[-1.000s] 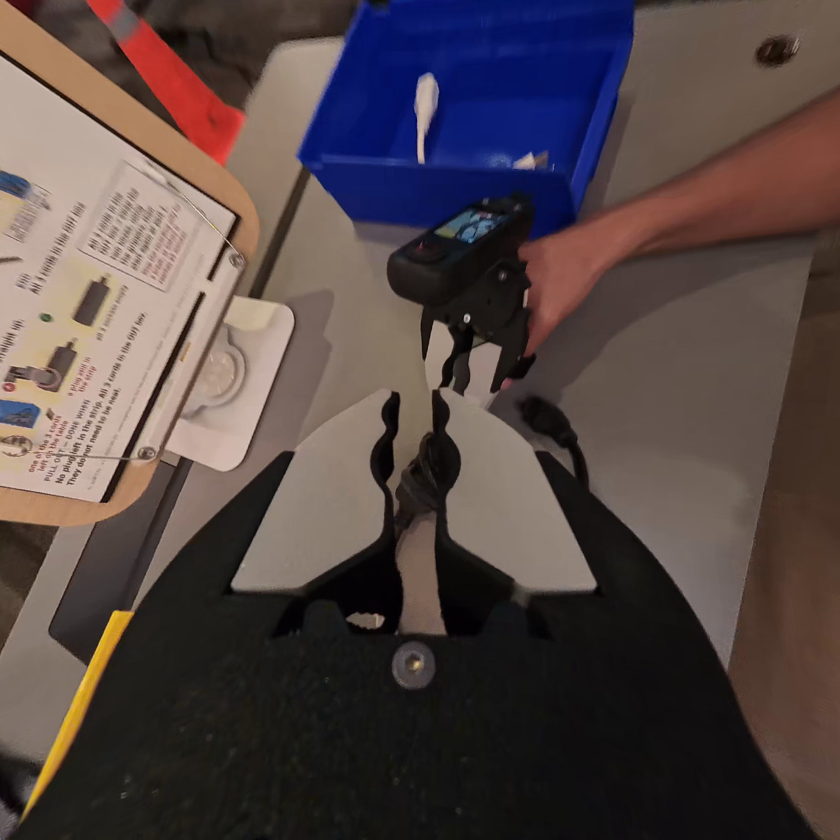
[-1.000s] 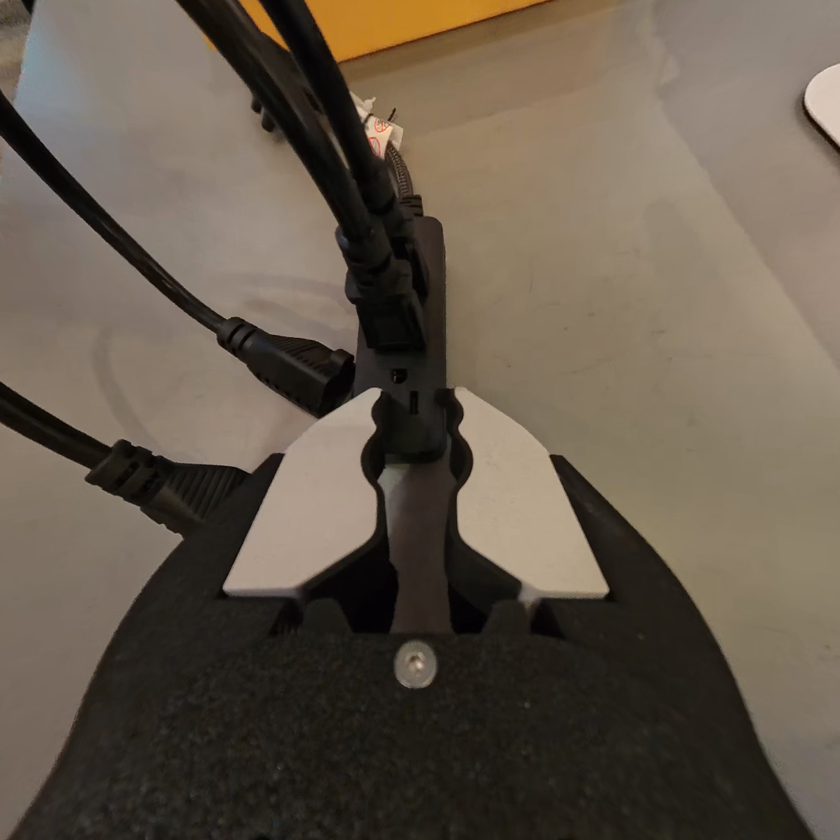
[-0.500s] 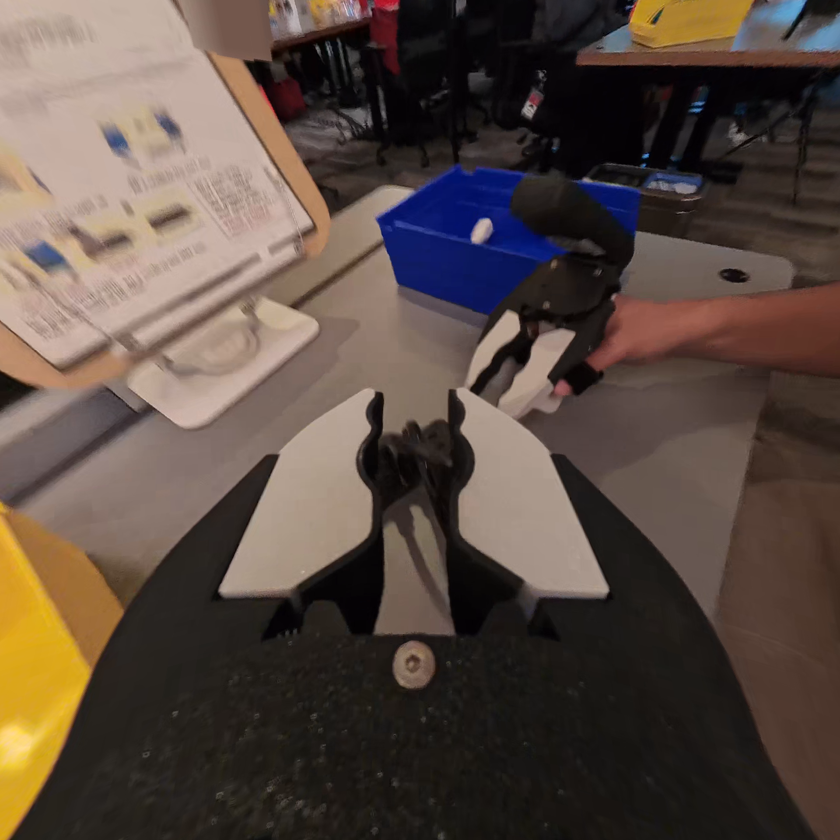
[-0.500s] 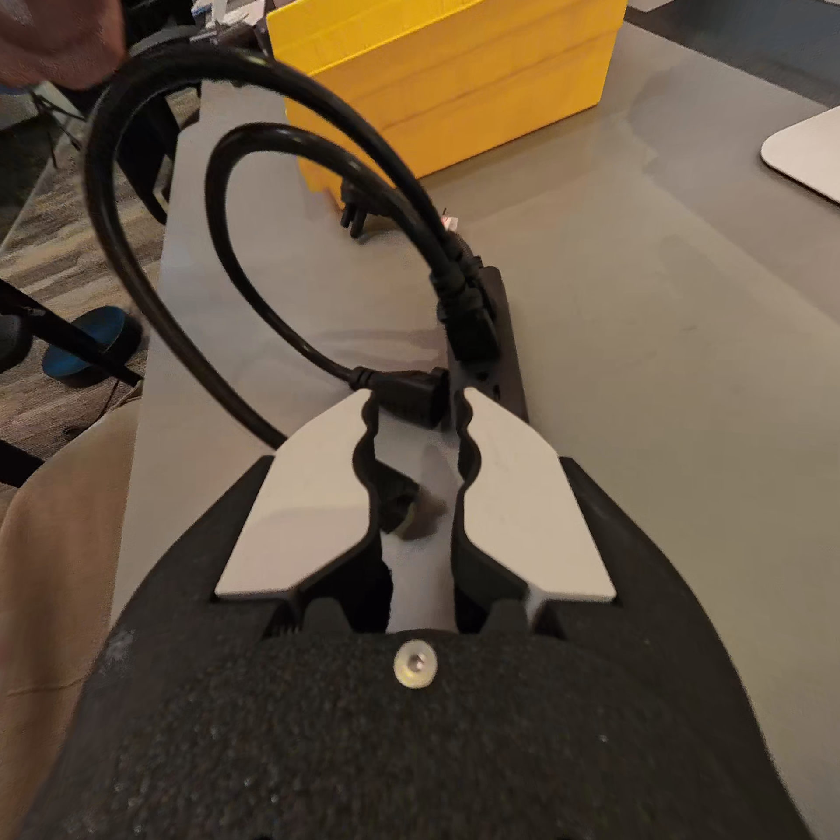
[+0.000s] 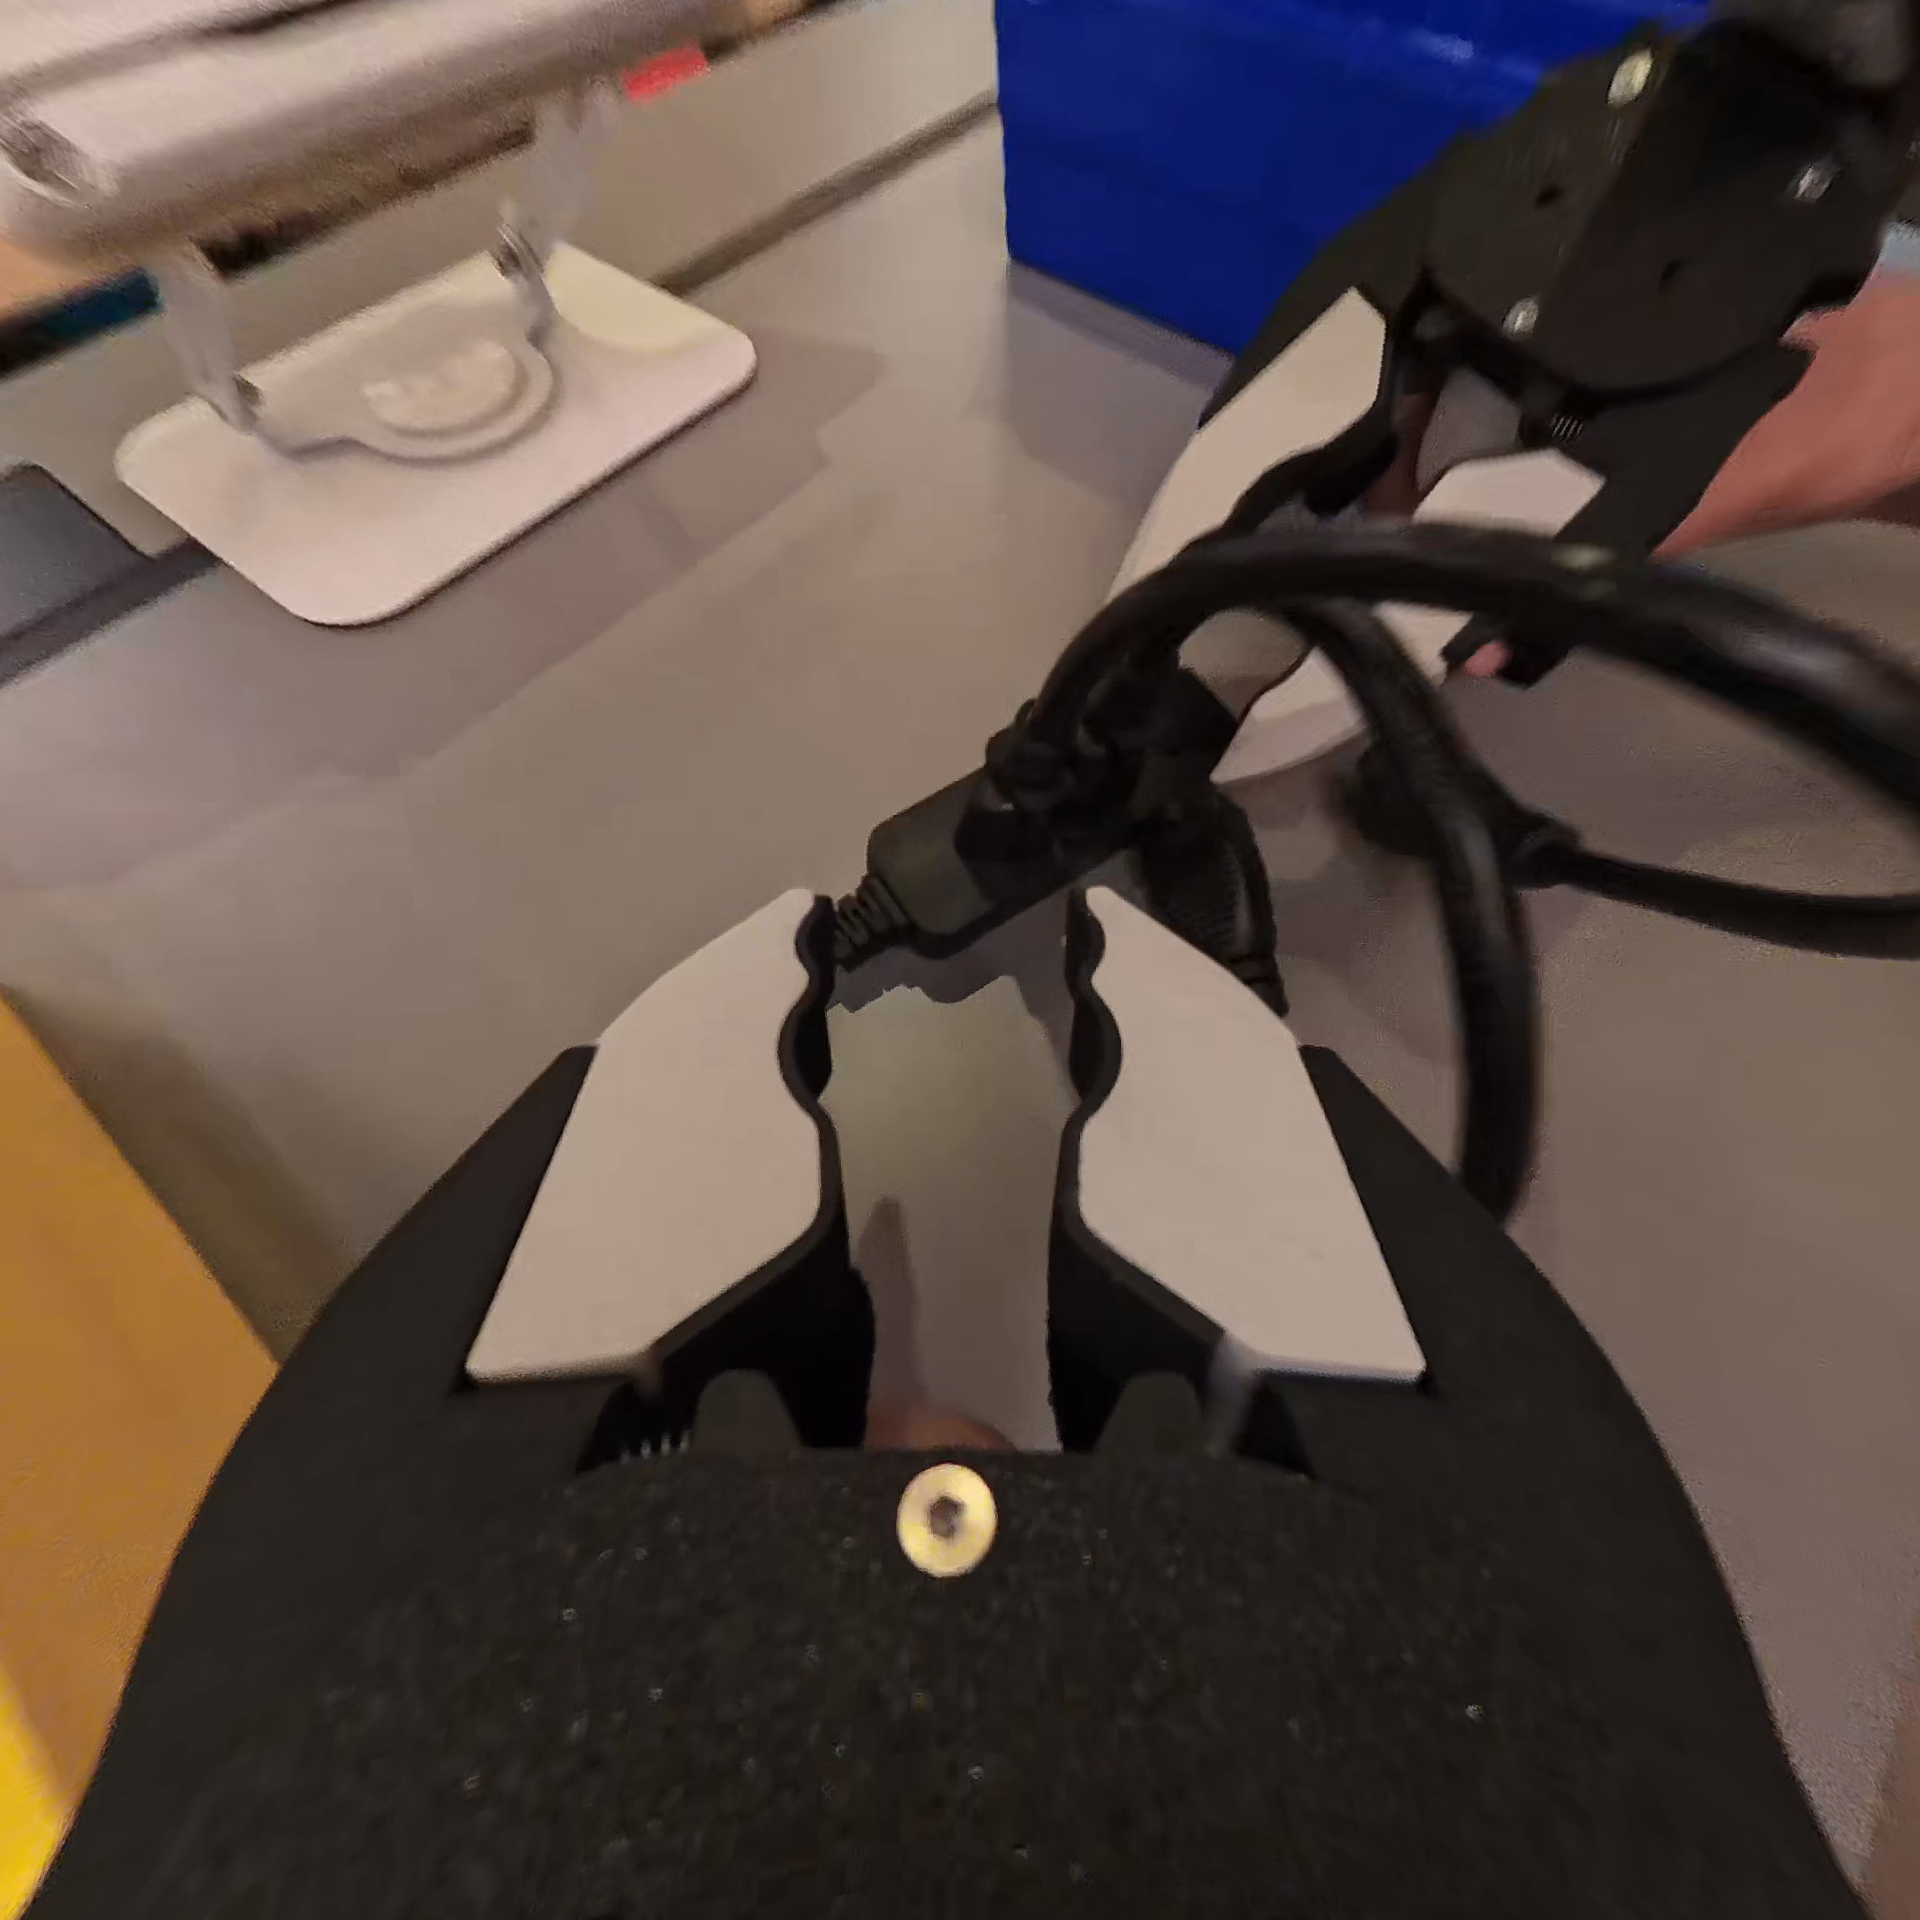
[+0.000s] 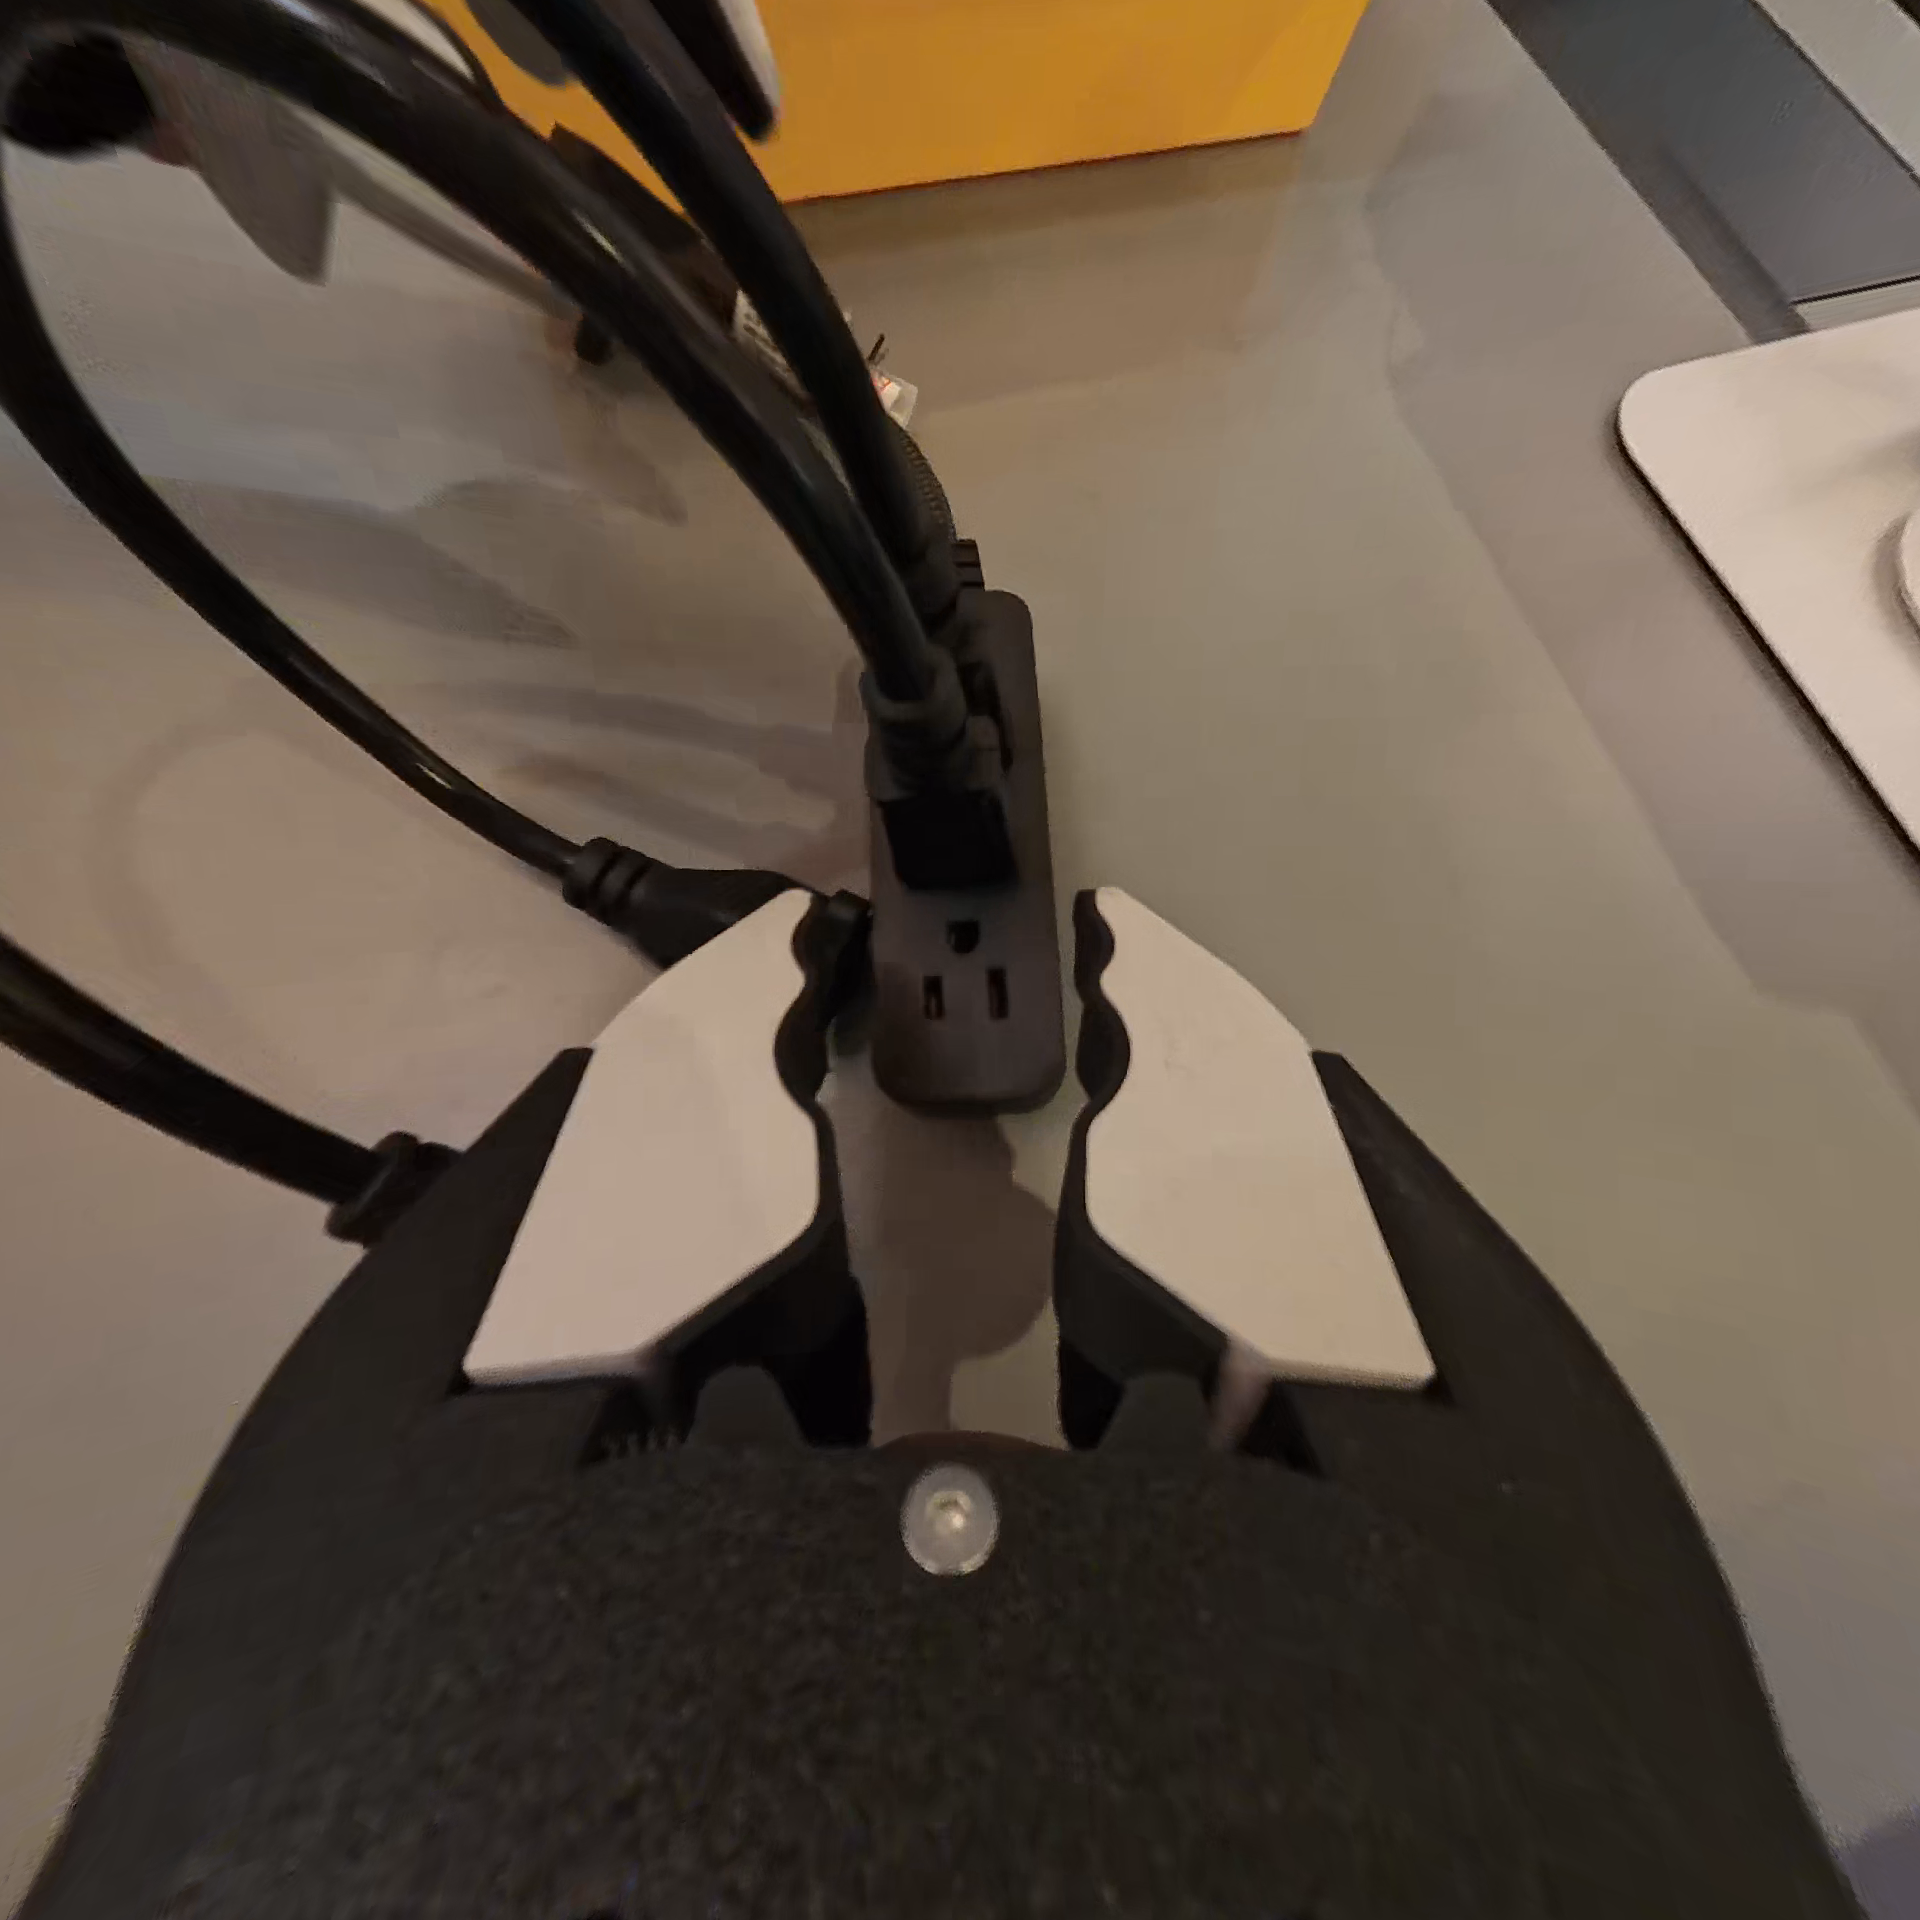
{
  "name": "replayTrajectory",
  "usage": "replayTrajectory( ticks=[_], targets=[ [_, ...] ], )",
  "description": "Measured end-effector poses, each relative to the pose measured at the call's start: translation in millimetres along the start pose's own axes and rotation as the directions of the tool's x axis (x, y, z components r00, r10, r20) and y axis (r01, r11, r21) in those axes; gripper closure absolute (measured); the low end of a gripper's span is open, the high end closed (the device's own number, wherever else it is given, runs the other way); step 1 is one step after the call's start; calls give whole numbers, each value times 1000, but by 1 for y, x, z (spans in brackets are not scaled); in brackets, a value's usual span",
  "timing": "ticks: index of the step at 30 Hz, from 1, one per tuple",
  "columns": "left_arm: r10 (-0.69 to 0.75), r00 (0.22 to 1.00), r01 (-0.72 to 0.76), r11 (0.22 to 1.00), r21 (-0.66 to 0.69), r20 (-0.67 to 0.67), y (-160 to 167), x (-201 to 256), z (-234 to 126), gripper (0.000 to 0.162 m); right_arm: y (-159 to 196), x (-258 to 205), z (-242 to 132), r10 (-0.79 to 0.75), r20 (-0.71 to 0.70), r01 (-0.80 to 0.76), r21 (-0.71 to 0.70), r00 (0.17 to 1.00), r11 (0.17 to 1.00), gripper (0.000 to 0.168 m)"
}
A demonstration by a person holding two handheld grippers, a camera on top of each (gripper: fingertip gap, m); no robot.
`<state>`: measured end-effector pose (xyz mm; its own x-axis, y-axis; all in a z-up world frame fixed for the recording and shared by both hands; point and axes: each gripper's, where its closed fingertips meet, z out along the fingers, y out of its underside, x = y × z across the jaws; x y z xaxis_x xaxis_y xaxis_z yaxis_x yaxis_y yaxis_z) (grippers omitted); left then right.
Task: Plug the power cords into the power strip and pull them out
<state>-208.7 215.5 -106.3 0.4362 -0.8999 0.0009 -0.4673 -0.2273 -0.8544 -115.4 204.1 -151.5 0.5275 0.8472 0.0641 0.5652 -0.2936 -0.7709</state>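
The black power strip [image 6: 971, 1049] lies on the grey table, and its near outlet is empty. Two black plugs [image 6: 940, 821] sit in the outlets behind it, their cords [image 6: 727, 260] arching up and to the left. My right gripper [image 6: 956, 914] is open, with a finger on each side of the strip's near end. In the left wrist view my left gripper [image 5: 951, 925] is open and empty, just short of the strip's [image 5: 935, 883] cord end. The plugs [image 5: 1091, 769] stand beyond it. The right gripper [image 5: 1455, 416] shows behind them, over the strip's far end.
A loose cord connector [image 6: 675, 914] lies left of the strip, and another [image 6: 384, 1174] nearer me. A yellow bin [image 6: 1039, 94] stands behind the strip. A white stand base [image 5: 436, 416] is at the left and a blue bin [image 5: 1195, 156] at the back. A hand [image 5: 1829, 447] holds the right gripper.
My left gripper was shut on a black cord and is now open and empty, low at the strip's cord end. My right gripper let go of the strip's end, lifted, and came back down open around it.
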Motion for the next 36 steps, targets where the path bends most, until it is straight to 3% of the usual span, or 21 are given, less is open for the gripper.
replayTrajectory(
  ticks=[3, 8, 10, 12, 18, 21, 27, 33, 36],
  targets=[
    [36, 999, -38, 997, -71, -36, 14, -2, 32, 117, 0, 1, 7, 36, 59, -38, 36, 998, 999, 123],
    [173, 963, -203, 970, -135, -205, 19, 15, 77, 108, -6, -5, 16, 50, 52, -55, 113, 997, 992, 132],
    [268, 928, -312, 940, -142, -260, 21, 21, 85, 117, -13, -7, 16, 34, -4, -33, 163, 999, 986, 132],
    [337, 898, -381, 917, -117, -283, 20, 25, 89, 124, -19, 0, 11, 36, -80, -18, 214, 996, 977, 144],
    [271, 880, -334, 937, -104, -389, 19, 29, 94, 124, -15, 7, 13, -24, -54, 35, 204, 998, 978, 143],
    [297, 873, -364, 925, -112, -387, 19, 28, 96, 124, -14, 9, 12, -54, -3, 53, 203, 999, 978, 143],
    [368, 865, -417, 905, -80, -341, 20, 25, 102, 124, -11, 18, 11, 165, 169, -196, 188, 972, 962, 144],
    [393, 865, -435, 897, -77, -311, 19, 25, 104, 124, -11, 17, 9, 136, 150, -164, 200, 979, 966, 144],
    [384, 872, -423, 903, -73, -305, 18, 26, 105, 124, -4, 18, 11, 135, 170, -161, 154, 976, 975, 135]
  ],
)
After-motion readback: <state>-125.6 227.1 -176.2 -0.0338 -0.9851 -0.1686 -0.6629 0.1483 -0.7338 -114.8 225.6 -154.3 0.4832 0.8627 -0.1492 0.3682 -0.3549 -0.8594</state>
